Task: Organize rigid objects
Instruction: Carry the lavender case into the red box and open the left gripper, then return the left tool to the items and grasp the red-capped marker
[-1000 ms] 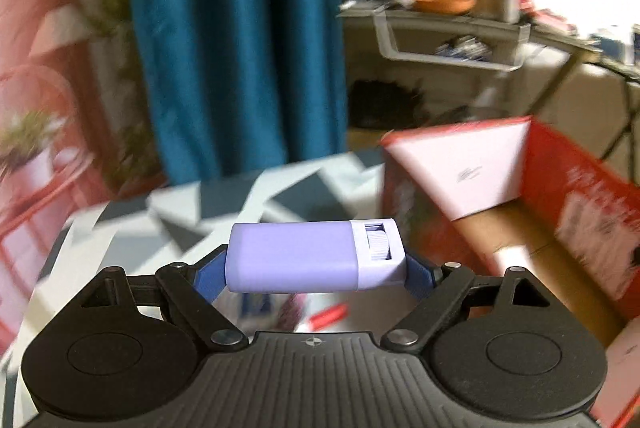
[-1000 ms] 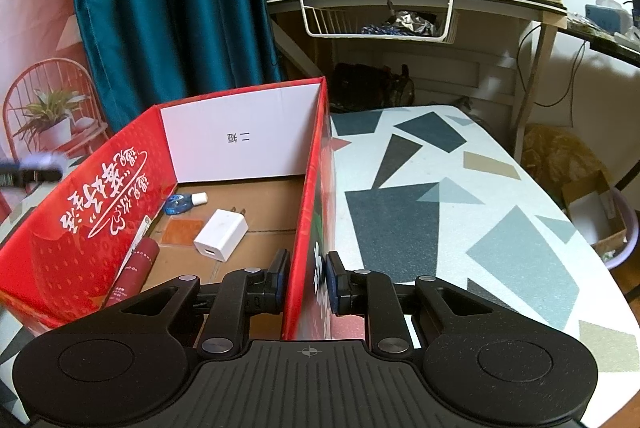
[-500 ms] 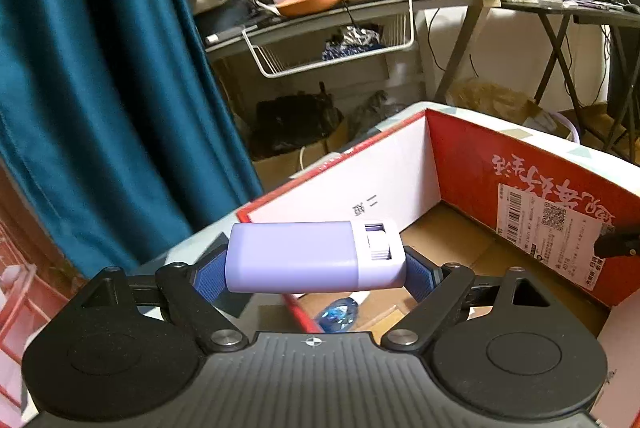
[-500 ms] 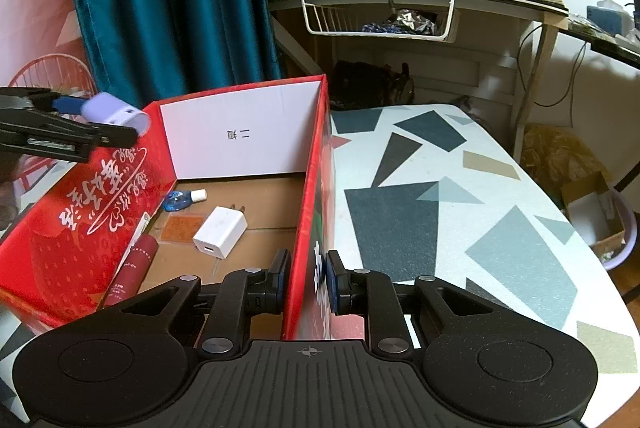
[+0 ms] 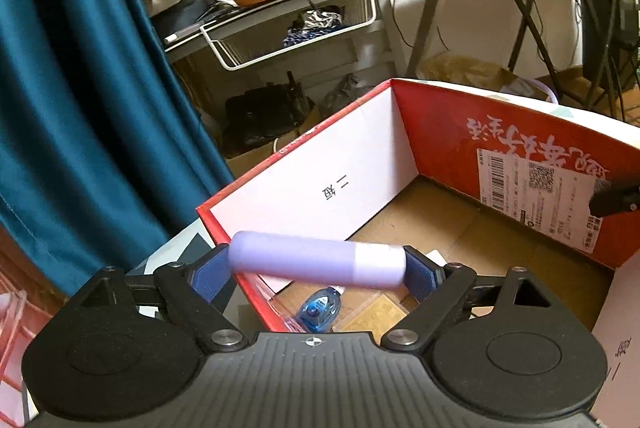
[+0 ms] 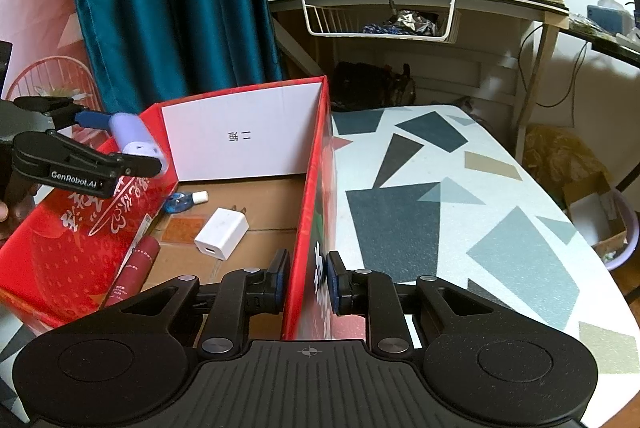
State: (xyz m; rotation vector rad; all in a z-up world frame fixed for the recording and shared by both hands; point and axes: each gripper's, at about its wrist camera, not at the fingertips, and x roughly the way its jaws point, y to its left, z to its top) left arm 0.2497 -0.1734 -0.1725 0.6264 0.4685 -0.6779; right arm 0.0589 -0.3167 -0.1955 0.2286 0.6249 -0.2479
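Note:
My left gripper point(image 5: 316, 270) is shut on a lilac and white case point(image 5: 316, 264), held crosswise between its blue pads over the left wall of the red cardboard box point(image 5: 520, 132). In the right wrist view the left gripper point(image 6: 120, 144) and the case point(image 6: 134, 136) hang above the box's left rim. My right gripper point(image 6: 307, 280) is shut on the box's right wall point(image 6: 316, 188). Inside the box lie a white charger point(image 6: 222, 233), a blue dispenser point(image 6: 182, 202) and a dark red tube point(image 6: 134, 270).
The box stands on a white table with grey and tan shapes point(image 6: 440, 196). A teal curtain point(image 6: 168, 0) hangs behind. A cluttered desk with a wire basket point(image 6: 380, 16) stands at the back. A purple tub with cartons point(image 6: 604, 224) sits on the floor at right.
My left gripper has carried the case from beside the box to over its left wall, and the case has tilted in the grip. My right gripper has stayed clamped on the box's right wall.

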